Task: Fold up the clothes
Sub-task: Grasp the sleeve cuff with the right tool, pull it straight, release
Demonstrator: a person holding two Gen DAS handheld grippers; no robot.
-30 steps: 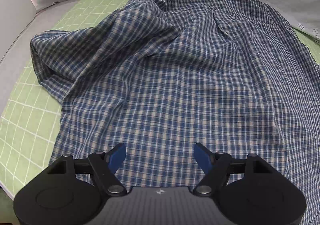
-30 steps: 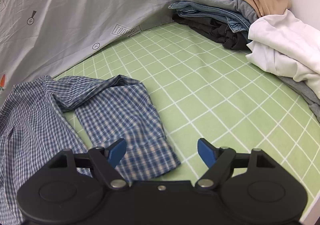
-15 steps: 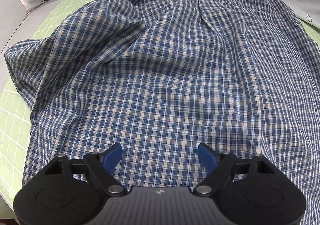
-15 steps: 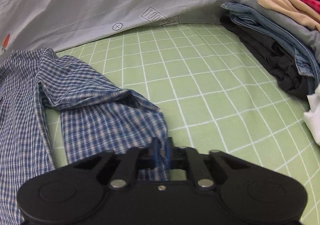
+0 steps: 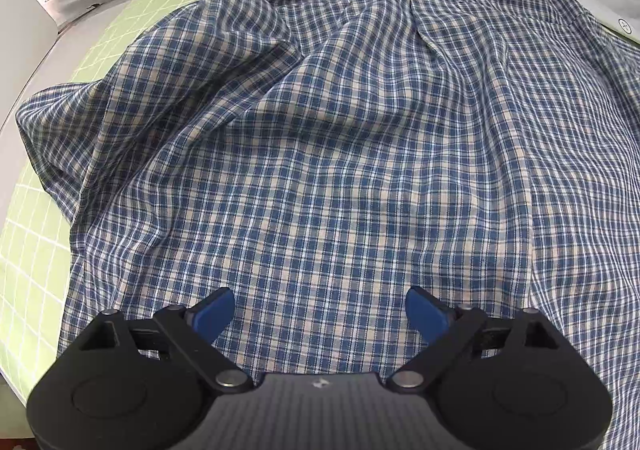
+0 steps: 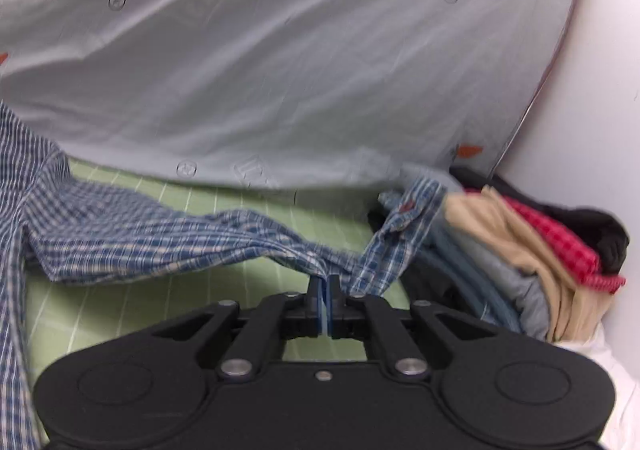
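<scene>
A blue and cream plaid shirt [image 5: 340, 153] lies spread and rumpled on a green grid mat [image 5: 28, 250]. In the left wrist view my left gripper [image 5: 320, 314] points down over the shirt's body, its jaws opening wide, nothing between the blue pads. In the right wrist view the shirt's sleeve [image 6: 160, 238] is lifted off the mat and stretched to the right, its cuff [image 6: 408, 209] flapping up. My right gripper [image 6: 324, 294] is shut on the sleeve near that cuff.
A pile of folded clothes [image 6: 520, 250] in tan, red check, grey, denim and black sits at the right against a white wall [image 6: 600, 89]. A pale grey printed sheet [image 6: 280, 69] hangs behind the mat. White cloth [image 6: 616, 390] lies at the lower right.
My right gripper closed on the sleeve end, lifted it and pulled it toward the clothes pile while rolling. My left gripper moved in over the shirt's body and opened wider.
</scene>
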